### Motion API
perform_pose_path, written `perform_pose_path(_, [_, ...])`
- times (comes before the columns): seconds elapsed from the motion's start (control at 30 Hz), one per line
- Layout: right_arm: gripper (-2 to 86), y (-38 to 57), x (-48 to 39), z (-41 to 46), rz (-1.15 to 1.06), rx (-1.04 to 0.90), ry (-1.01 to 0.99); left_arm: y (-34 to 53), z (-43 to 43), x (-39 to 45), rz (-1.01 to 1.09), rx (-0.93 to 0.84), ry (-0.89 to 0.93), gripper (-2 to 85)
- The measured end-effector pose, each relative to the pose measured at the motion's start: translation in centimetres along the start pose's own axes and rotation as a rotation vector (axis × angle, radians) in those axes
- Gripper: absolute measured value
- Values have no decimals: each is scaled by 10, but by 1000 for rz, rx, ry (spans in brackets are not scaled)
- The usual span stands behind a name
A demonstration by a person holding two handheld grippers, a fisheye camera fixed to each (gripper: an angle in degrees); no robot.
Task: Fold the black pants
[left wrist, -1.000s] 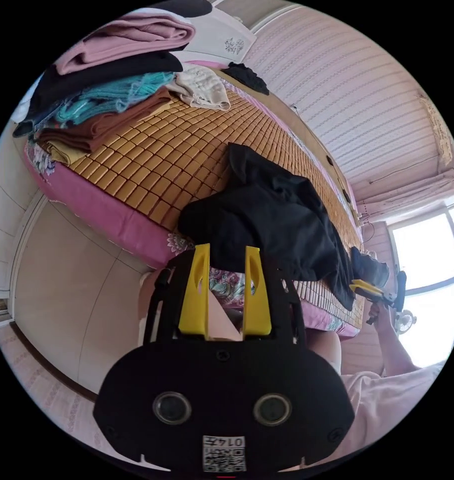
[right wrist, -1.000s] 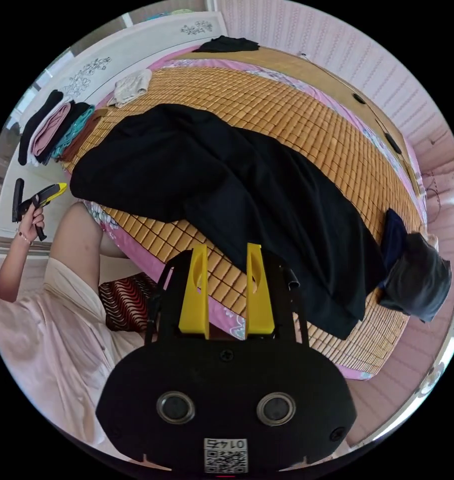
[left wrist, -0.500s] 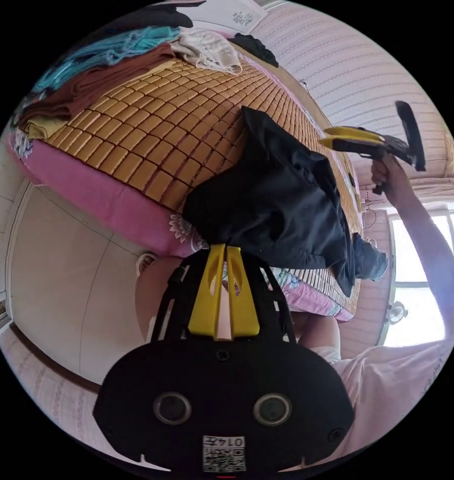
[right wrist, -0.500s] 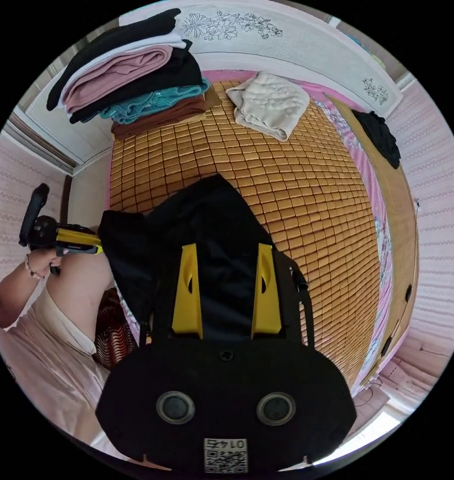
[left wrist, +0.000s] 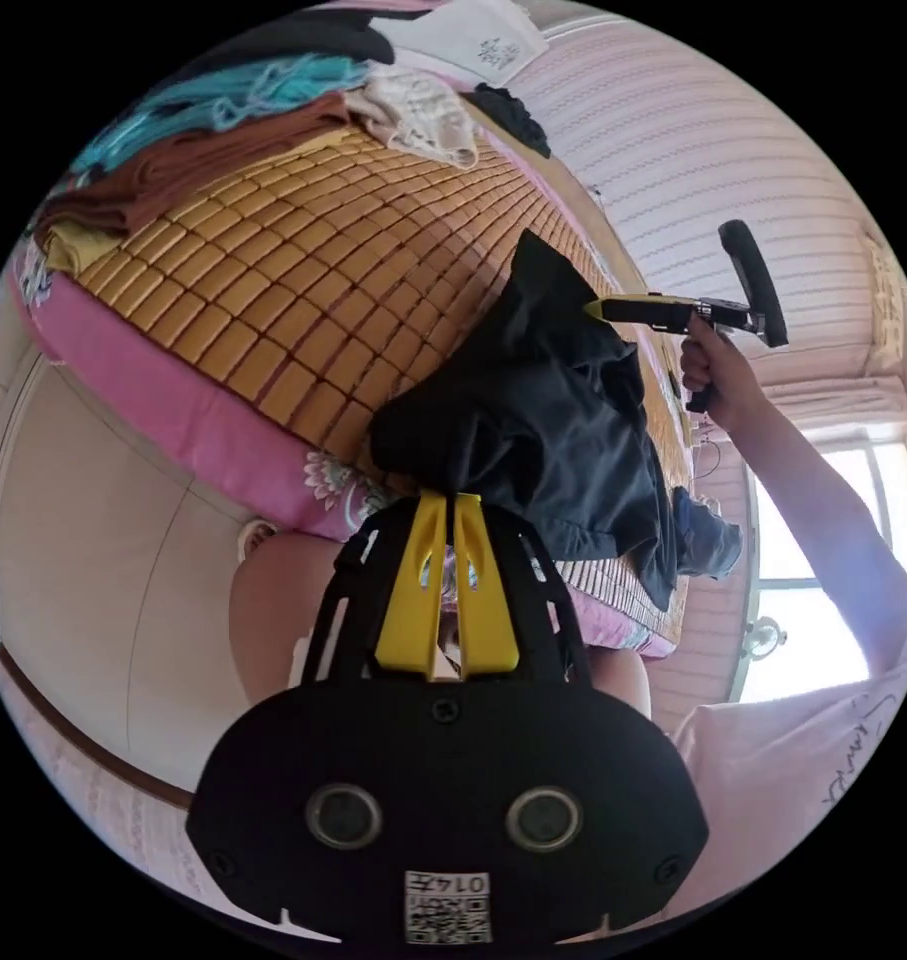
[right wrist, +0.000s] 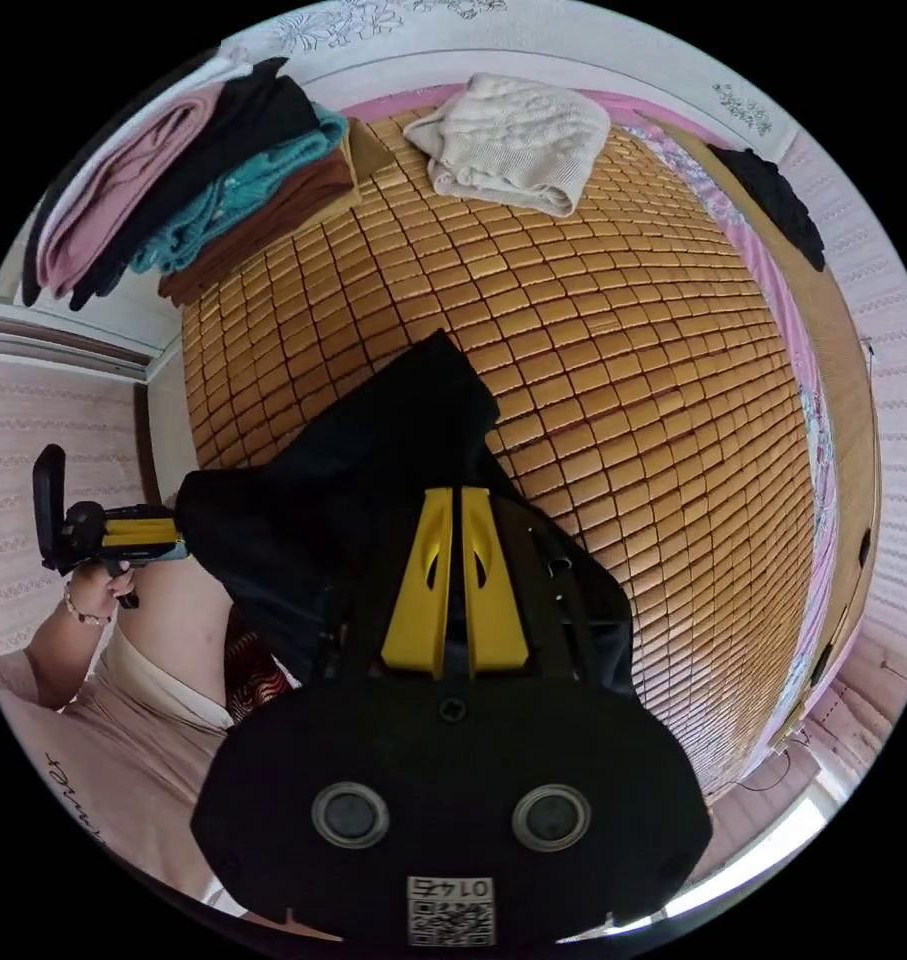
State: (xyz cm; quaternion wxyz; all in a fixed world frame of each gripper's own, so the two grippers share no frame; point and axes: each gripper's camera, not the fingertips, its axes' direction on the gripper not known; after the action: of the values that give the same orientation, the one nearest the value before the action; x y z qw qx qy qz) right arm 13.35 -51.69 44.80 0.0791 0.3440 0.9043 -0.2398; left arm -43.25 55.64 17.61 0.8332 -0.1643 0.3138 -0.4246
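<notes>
Soft, limp black pants (left wrist: 553, 440) lie bunched on a bed's woven bamboo mat (right wrist: 623, 380). Both grippers' yellow fingers (left wrist: 451, 510) (right wrist: 453, 505) pinch the cloth; edges offer the surest hold.

Hidden and cropped regions in the left gripper view and right gripper view.

The left gripper (left wrist: 450, 497) jaw tips meet at the black pants (left wrist: 543, 430) hem, but whether cloth lies between them cannot be told. The right gripper (right wrist: 451, 492) body covers the near part of the pants, so its grip is equally unclear. The stack of folded clothes (right wrist: 188, 190) is cropped by the picture's edge. A dark garment (left wrist: 708, 520) behind the pants is partly hidden.
</notes>
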Motion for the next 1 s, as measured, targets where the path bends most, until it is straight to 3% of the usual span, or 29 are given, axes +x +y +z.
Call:
perform_pose_path(0.17, [6, 142, 32, -134, 138, 424, -94, 42, -50, 61, 221, 195, 66, -9])
perform_pose_path(0.23, [5, 242, 51, -202, 261, 661, -100, 61, -67, 101, 364, 243, 77, -10])
perform_pose_path(0.37, [5, 419, 65, -295, 513, 1042, -67, 114, -88, 226, 805, 306, 272, -10])
perform_pose_path(0.43, [4, 516, 48, -375, 573, 1270, 51, 136, -98, 285, 986, 342, 348, -10])
perform_pose_path(0.6, [2, 542, -17, -554, 336, 1465, 391, 168, -168, 381, 1178, 557, 627, -10])
perform_pose_path(0.7, [2, 469, -9, -581, 284, 1336, 556, 189, -172, 387, 1147, 665, 506, -10])
perform_pose_path(0.77, [3, 406, 36, -551, 358, 1134, 479, 193, -147, 384, 1096, 597, 407, -10])
perform_pose_path(0.83, [3, 337, 86, -458, 424, 921, 350, 195, -111, 367, 1024, 480, 315, -10])
perform_pose_path(1.0, [2, 276, 114, -263, 492, 722, 130, 220, -27, 279, 872, 233, 81, -10])
